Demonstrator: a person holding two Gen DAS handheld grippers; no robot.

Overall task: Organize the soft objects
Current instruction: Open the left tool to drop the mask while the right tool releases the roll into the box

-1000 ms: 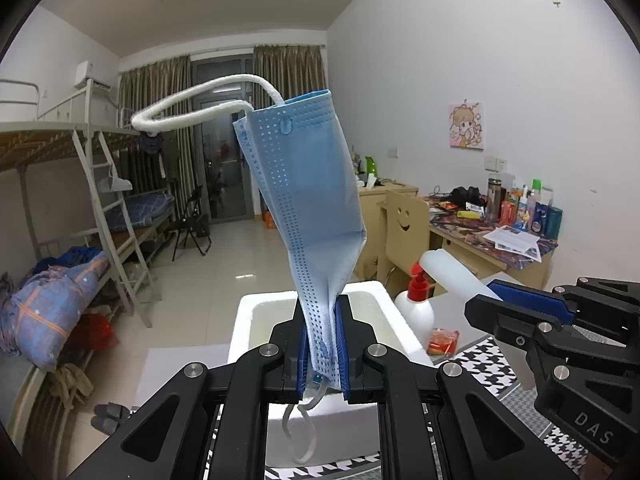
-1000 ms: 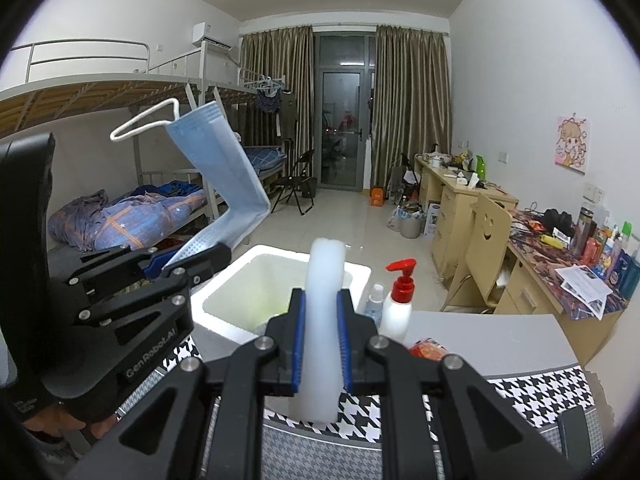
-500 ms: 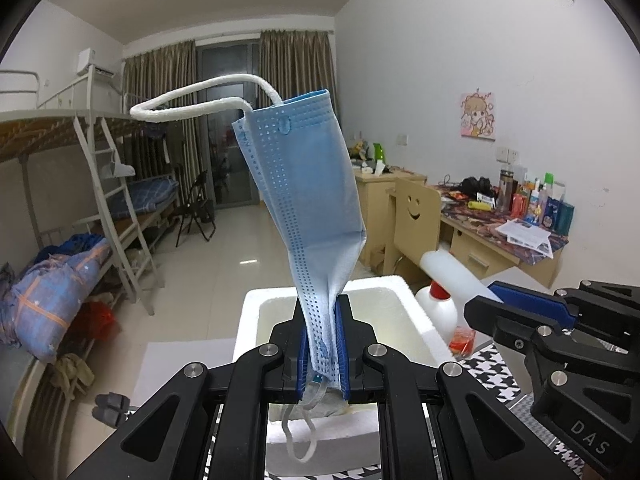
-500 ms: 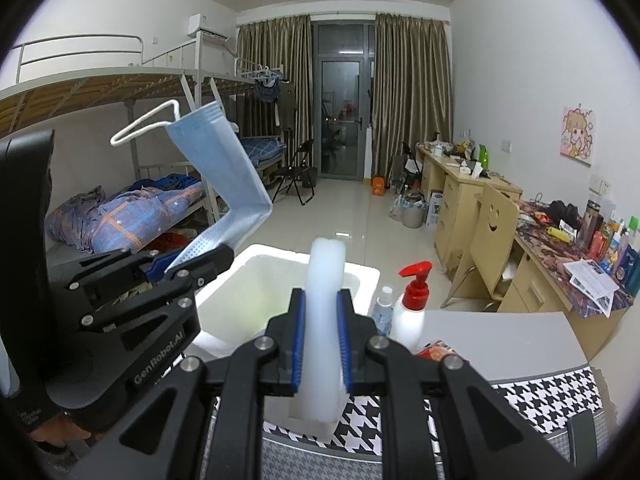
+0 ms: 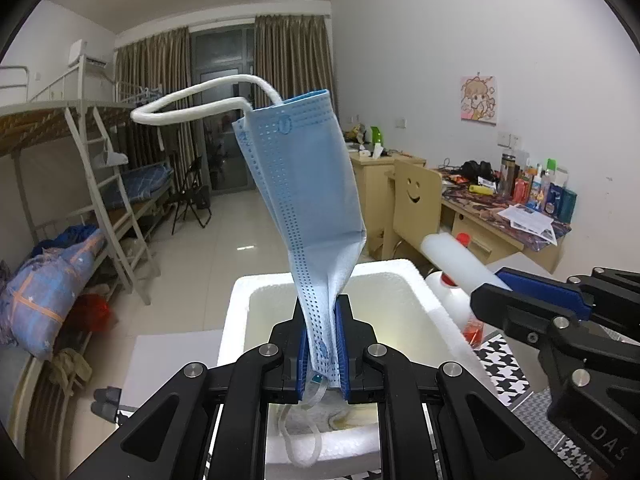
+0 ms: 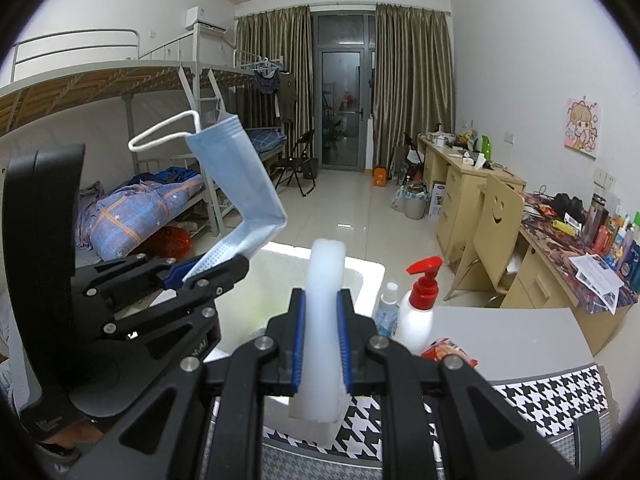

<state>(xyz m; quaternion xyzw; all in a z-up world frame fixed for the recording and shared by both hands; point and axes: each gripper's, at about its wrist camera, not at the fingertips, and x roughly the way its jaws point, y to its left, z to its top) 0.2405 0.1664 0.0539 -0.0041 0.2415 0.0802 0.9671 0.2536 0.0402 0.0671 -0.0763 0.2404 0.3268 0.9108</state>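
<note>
Blue face mask [image 5: 308,200] clamped in left gripper [image 5: 322,350], white foam strip [image 6: 323,320] in right gripper [image 6: 322,344], both poised low-centre above the foam box [image 5: 404,276] for dropping.

This is a shared dormitory room. Along the left of both views stands a metal bunk bed [image 6: 120,80] with a white ladder [image 5: 116,200] and a rolled blue plaid quilt [image 6: 140,216] on the lower berth. Brown curtains [image 6: 412,84] flank a glass balcony door [image 6: 342,108] at the far centre, and an air conditioner [image 6: 206,20] hangs high on the left wall. On the right runs a row of pale wooden desks [image 6: 460,184], a chair with a smiley-face cutout [image 6: 496,216], a desktop crowded with bottles and toiletries [image 5: 536,188], and a cartoon poster [image 5: 479,100] on the white wall. The floor is pale glossy tile [image 5: 228,232].
</note>
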